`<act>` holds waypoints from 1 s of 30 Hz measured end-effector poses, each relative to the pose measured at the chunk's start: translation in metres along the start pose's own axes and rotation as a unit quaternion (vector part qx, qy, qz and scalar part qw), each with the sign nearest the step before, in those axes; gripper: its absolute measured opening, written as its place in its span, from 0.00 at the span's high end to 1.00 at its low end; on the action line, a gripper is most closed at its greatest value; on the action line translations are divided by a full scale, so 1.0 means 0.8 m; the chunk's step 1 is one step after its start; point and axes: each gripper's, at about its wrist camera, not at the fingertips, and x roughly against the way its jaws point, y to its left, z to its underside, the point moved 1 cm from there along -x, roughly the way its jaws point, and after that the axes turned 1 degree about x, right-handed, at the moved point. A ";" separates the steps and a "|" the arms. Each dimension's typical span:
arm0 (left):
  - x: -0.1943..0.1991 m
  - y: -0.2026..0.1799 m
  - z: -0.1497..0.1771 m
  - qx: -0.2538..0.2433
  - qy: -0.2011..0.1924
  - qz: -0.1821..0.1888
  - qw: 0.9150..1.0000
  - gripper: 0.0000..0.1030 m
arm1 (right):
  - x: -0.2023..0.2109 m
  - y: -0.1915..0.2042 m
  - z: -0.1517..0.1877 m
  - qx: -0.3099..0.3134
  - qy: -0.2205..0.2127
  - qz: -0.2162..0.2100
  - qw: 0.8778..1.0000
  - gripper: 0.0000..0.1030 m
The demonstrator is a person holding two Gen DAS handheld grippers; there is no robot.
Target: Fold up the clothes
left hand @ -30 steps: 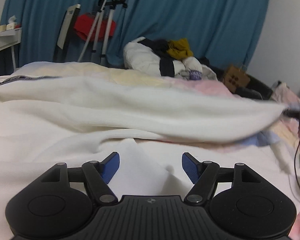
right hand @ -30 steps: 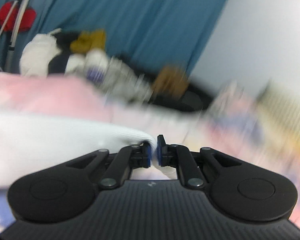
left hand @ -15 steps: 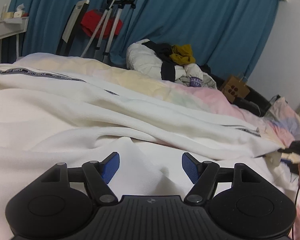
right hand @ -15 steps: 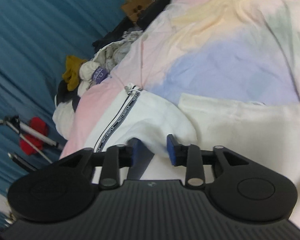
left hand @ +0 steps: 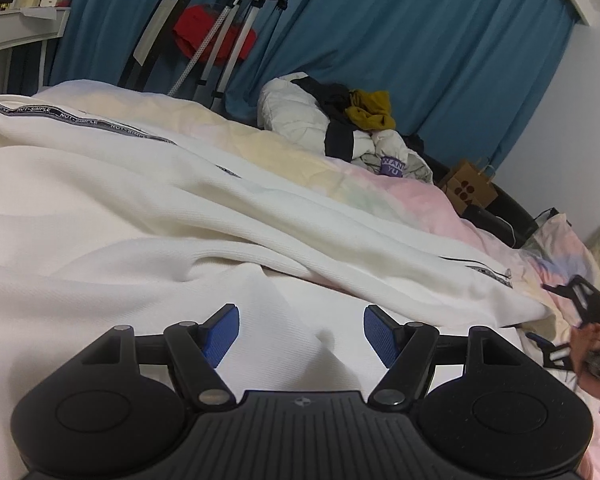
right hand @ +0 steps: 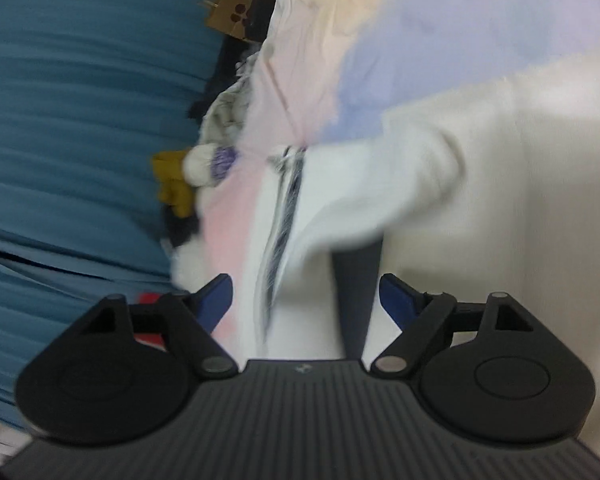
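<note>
While spread on bed (left hand: 400, 200): garment (left hand: 100, 208) soft, light, floppy.
Grip: trimmed hem (right hand: 288, 184) at 12 o'clock.
Left gripper (left hand: 301, 334): fingers released.
Right gripper (right hand: 306, 300): fingers released.

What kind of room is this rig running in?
Most likely a home bedroom. A white garment is spread over a bed with a pastel quilt, full-length blue curtains hang behind it, and a heap of unfolded clothes sits at the far edge.
</note>
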 end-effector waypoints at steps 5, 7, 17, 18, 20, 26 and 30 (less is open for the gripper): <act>-0.006 0.003 0.002 0.002 -0.003 -0.002 1.000 0.32 | -0.042 0.067 -0.031 0.107 -0.046 0.093 0.989 0.73; -0.009 0.005 0.001 0.003 -0.006 0.001 1.000 0.32 | -0.058 0.103 -0.041 0.162 -0.059 0.131 0.976 0.94; 0.001 0.010 -0.007 0.028 -0.029 0.025 0.999 0.32 | -0.007 0.233 -0.045 0.368 -0.142 -0.081 0.915 0.94; 0.003 0.010 -0.006 0.029 -0.030 0.025 0.999 0.32 | -0.007 0.216 -0.050 0.369 -0.143 -0.070 0.916 0.94; 0.004 0.010 -0.004 0.029 -0.027 0.023 0.999 0.32 | -0.020 0.161 -0.063 0.355 -0.124 -0.007 0.927 0.94; 0.005 0.005 -0.002 0.016 -0.020 0.011 1.000 0.32 | -0.067 0.013 -0.069 0.302 -0.049 0.111 0.945 0.94; 0.003 0.002 -0.004 0.007 -0.021 0.004 1.000 0.32 | -0.061 0.005 -0.058 0.313 -0.047 0.112 0.942 0.91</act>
